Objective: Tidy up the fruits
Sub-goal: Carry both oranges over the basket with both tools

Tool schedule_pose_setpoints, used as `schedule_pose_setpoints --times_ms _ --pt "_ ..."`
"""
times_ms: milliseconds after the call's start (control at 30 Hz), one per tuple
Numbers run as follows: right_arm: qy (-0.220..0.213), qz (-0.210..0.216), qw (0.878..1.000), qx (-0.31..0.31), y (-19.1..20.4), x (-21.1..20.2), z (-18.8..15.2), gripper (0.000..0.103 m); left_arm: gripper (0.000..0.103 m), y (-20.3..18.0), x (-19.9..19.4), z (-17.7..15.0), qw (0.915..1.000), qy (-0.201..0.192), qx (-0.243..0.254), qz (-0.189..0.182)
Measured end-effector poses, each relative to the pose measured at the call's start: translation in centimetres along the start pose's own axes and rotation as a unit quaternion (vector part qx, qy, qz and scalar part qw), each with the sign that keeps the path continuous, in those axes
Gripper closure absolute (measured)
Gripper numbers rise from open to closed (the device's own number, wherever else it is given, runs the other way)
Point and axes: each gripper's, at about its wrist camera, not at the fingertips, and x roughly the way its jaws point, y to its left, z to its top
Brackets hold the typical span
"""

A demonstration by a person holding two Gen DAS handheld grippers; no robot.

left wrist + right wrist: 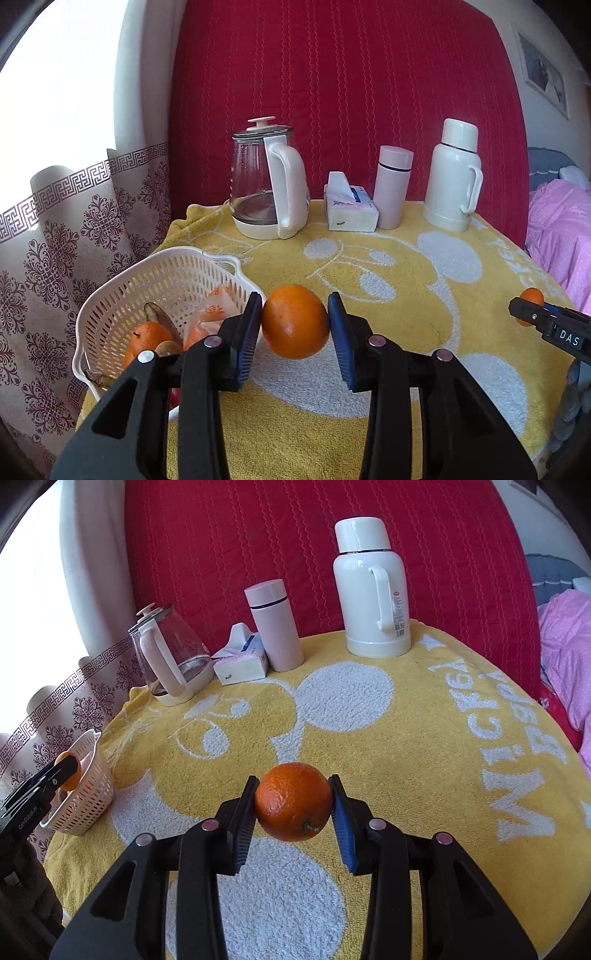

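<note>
My left gripper (294, 300) is shut on a smooth orange (295, 332), held just right of the white slotted basket (166, 273) at the table's left edge. Inside the basket lie another orange (147, 338), wrapped orange-coloured items (218, 306) and a brownish fruit (162, 317). My right gripper (293, 781) is shut on a darker, bumpy orange (291, 808) over the middle of the yellow towel (424, 738). The right wrist view shows the left gripper's fingers (61, 770) with its orange (71, 781) at the basket (88, 801). The right gripper's fingers (532, 314) show at the far right of the left wrist view.
Along the back of the table stand a glass kettle (266, 184), a tissue box (351, 206), a pink bottle (391, 184) and a white thermos (452, 173). Behind them hangs a red quilt (332, 74). A patterned curtain (55, 240) is left, pink bedding (557, 229) right.
</note>
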Motion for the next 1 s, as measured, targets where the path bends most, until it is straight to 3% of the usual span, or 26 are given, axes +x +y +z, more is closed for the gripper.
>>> schedule_pose_setpoints --times_ms 300,700,1000 --pt "0.002 0.074 0.996 -0.058 7.4 1.4 3.0 0.065 0.065 4.6 -0.3 1.4 0.998 -0.012 -0.049 0.037" --pt "0.012 0.151 0.984 -0.098 16.3 4.1 3.6 0.065 0.065 9.6 0.3 2.2 0.9924 -0.013 -0.095 0.078" --pt "0.024 0.199 0.976 -0.089 19.9 5.5 3.6 0.065 0.065 16.2 2.3 1.3 0.9769 0.038 -0.204 0.051"
